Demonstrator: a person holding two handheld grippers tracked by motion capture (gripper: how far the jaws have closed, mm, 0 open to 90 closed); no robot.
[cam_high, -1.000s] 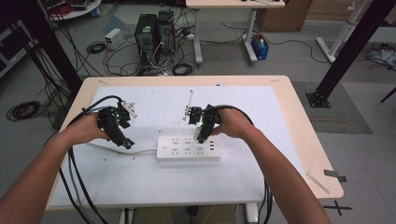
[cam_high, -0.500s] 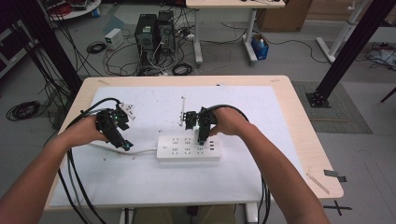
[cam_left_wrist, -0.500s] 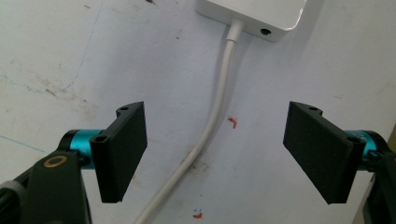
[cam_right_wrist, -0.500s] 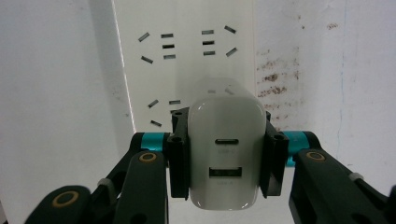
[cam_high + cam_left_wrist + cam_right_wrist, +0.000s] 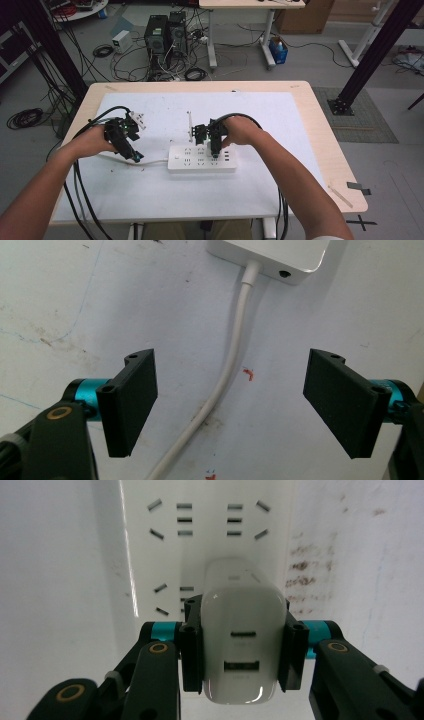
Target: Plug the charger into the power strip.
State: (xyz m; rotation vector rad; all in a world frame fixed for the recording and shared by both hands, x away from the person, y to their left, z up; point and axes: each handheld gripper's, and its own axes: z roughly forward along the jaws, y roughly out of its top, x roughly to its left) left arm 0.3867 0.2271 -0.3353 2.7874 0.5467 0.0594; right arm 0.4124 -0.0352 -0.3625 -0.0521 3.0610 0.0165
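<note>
A white power strip (image 5: 200, 160) lies at the middle of the table, its white cable (image 5: 150, 161) running off to the left. My right gripper (image 5: 215, 154) points down over the strip's right part, shut on a white USB charger (image 5: 242, 610). In the right gripper view the charger hangs just above the strip's sockets (image 5: 185, 525), held by its two sides. My left gripper (image 5: 135, 156) rests low at the strip's left end. Its jaws stand open in the left gripper view, with the cable (image 5: 240, 315) lying on the mat between them, untouched, and the strip's end (image 5: 280, 260) just ahead.
A white mat (image 5: 280, 130) covers the wooden table (image 5: 325, 150). A small white plug (image 5: 138, 120) lies behind my left hand, and a thin white strip (image 5: 189, 122) stands behind the power strip. Black gripper cables trail off the near edge. Computers and loose wires sit on the floor beyond.
My right hand has come down and slightly nearer with the charger, closing on the power strip's top. The left hand has stayed where it was.
</note>
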